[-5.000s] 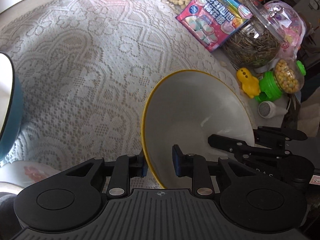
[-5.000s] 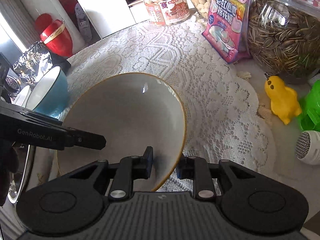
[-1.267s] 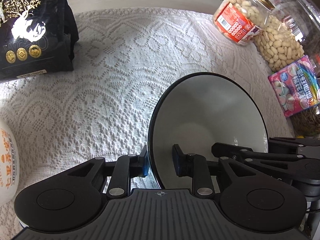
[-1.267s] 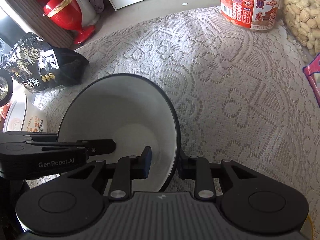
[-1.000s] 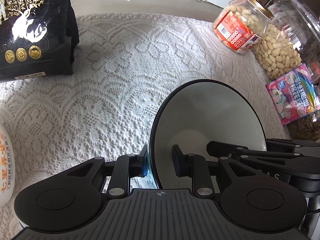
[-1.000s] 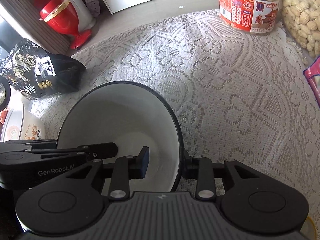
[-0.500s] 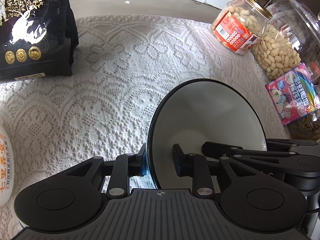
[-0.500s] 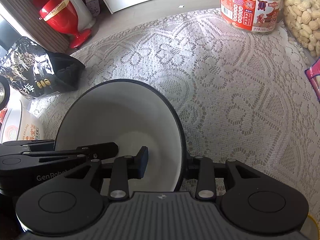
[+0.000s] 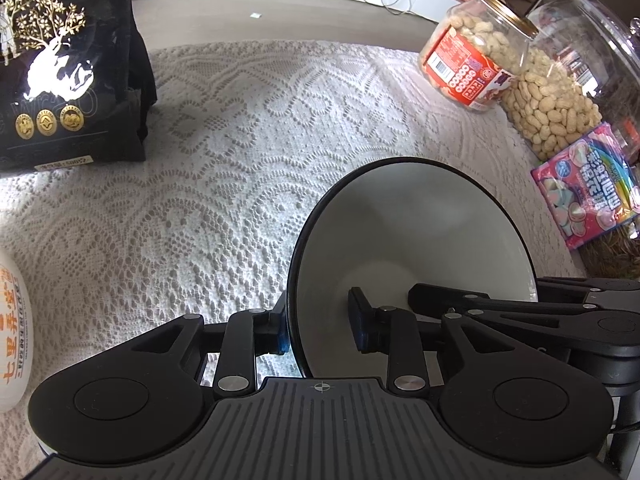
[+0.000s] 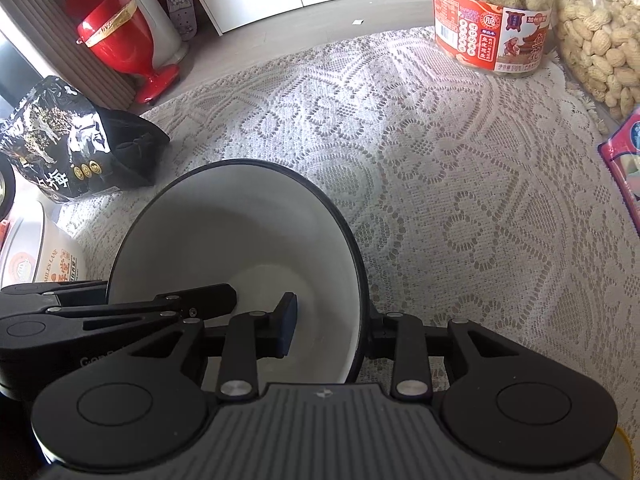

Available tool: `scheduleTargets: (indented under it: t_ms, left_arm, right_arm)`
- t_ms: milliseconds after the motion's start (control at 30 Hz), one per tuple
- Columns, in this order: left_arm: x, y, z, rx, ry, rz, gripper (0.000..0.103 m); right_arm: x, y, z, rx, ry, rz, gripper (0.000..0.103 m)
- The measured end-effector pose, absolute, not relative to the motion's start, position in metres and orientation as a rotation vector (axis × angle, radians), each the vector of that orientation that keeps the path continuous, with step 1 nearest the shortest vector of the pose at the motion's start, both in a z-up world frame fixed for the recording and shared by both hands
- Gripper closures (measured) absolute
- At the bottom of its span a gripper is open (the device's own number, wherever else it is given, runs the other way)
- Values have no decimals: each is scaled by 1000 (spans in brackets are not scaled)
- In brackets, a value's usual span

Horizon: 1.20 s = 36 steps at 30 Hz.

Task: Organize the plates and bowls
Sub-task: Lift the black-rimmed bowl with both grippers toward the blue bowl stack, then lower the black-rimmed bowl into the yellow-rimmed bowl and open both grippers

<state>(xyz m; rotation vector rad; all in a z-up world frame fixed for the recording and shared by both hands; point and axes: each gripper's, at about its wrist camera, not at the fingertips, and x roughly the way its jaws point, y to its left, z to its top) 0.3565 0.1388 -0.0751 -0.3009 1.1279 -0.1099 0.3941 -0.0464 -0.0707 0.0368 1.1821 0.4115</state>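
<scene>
Pointing steeply down, left tool (image 9: 320, 326) opening astride bowl (image 9: 420, 232) rim, right tool (image 10: 326, 330) loosely straddling opposite rim

It was a home's dining table. A lace tablecloth (image 9: 248, 184) covered it (peanut jar (image 10: 494, 16) upper right, snack bag (image 9: 60, 64) upper left).

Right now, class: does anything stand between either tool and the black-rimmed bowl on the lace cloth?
Nothing visible does. The left tool and the right tool each straddle the rim of the bowl, one finger inside and one outside. The left tool's jaws are opening with the rim between them; the right tool's jaws also stand apart around it.
</scene>
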Motion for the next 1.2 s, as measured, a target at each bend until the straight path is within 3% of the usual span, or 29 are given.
scheduleTargets:
  t_ms: [467,800,1200]
  left_arm:
    - [286,57,8,-184,988,-306,71]
    - [257,-13,-33,-86,1104,-398,78]
    - [259,12,-29,-173,1096,-398,81]
  right_arm:
    - [306,-144,20,23,1038,369,71]
    - [267,-209,-30,109,1167,290,74]
    - [286,-196,-38,106,1199,272,72]
